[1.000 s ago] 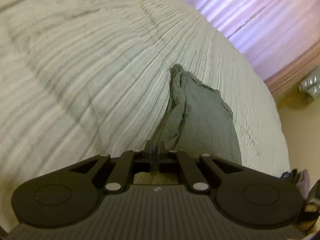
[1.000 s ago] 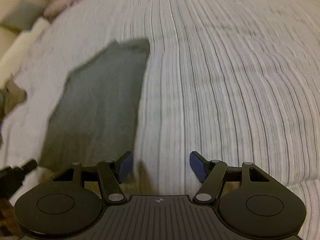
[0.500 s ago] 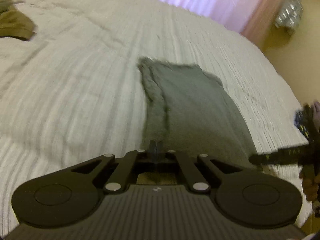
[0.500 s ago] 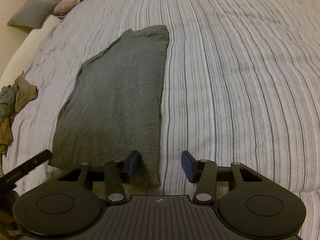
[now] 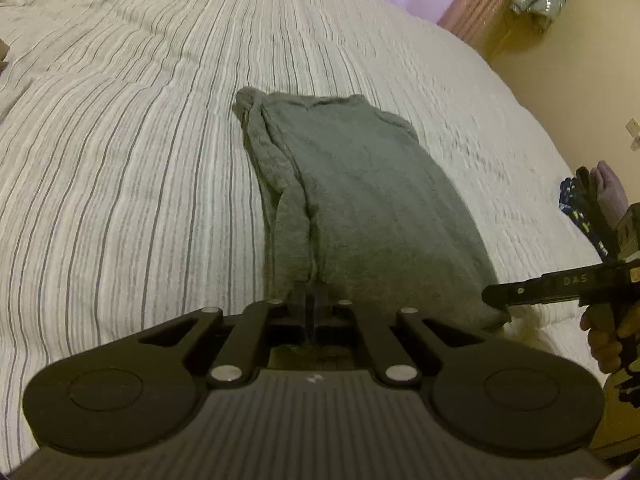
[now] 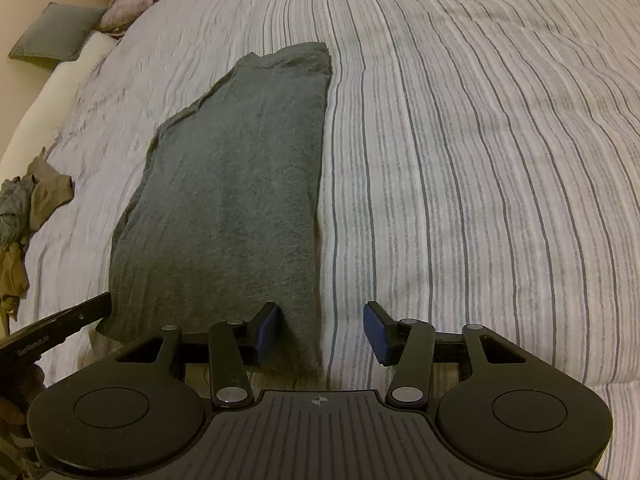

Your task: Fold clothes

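Grey garment now spread long and flat on striped bedspread, no longer bunched as a second ago. Left gripper pinched tight on near hem. Right gripper narrower than before, half-wide, straddling near right corner, pads off the cloth.

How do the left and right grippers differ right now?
The left gripper has its jaws shut at the near edge of the grey garment; the right gripper has its jaws apart, straddling the garment's near right corner. Whether the left pinches cloth is unclear; the right clamps nothing. Both point down at the striped bed.
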Available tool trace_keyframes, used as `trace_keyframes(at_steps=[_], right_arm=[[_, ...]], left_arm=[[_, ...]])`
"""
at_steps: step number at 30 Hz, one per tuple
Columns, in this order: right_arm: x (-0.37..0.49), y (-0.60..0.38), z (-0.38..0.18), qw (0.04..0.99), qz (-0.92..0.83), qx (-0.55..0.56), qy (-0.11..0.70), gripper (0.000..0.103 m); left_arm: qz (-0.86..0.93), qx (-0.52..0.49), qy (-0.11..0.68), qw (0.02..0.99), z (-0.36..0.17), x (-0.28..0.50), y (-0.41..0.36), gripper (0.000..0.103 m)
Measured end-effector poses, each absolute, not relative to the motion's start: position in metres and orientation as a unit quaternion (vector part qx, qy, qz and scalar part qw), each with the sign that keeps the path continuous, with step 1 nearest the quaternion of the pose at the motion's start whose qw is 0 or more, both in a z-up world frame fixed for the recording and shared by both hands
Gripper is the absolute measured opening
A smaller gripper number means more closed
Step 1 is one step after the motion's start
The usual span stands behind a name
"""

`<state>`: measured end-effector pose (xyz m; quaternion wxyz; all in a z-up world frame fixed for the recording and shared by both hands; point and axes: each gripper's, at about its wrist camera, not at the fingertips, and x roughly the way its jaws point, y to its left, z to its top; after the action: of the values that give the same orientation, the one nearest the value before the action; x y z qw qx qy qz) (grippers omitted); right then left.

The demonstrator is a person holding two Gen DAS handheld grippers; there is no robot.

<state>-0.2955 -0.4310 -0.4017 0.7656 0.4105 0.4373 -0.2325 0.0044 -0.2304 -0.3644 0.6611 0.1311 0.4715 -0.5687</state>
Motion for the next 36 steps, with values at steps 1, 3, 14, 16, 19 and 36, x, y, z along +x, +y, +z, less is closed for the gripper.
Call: trace_keyframes(at_steps=[1,3,14,16,19,36], right_arm=[[-0.296,-0.431,-0.402,0.766,-0.232,0.410,0.437,0.050],[-0.296,-0.430,-0.402,0.766,-0.233,0.408,0.439,0.050],[-0.293,-0.428,-0.405,0.765,-0.233,0.403,0.445,0.054],[-0.292,-0.428,-0.406,0.765,-0.232,0.399,0.449,0.053],[-0.286,-0.426,-0.408,0.766,-0.231,0.384,0.462,0.053],[-0.283,-0.429,-0.411,0.763,-0.226,0.384,0.468,0.054]], left_arm=[[-0.569,0.132,0.473,0.659,-0.365,0.006,-0.231,0.003],[-0.573,0.135,0.475,0.655,-0.365,0.007,-0.233,0.004],[-0.599,0.145,0.476,0.628,-0.372,0.013,-0.246,0.000],[-0.598,0.127,0.452,0.649,-0.363,0.012,-0.236,0.000],[-0.557,0.094,0.435,0.701,-0.354,0.018,-0.215,0.000],[-0.581,0.104,0.506,0.629,-0.380,0.018,-0.246,0.007]])
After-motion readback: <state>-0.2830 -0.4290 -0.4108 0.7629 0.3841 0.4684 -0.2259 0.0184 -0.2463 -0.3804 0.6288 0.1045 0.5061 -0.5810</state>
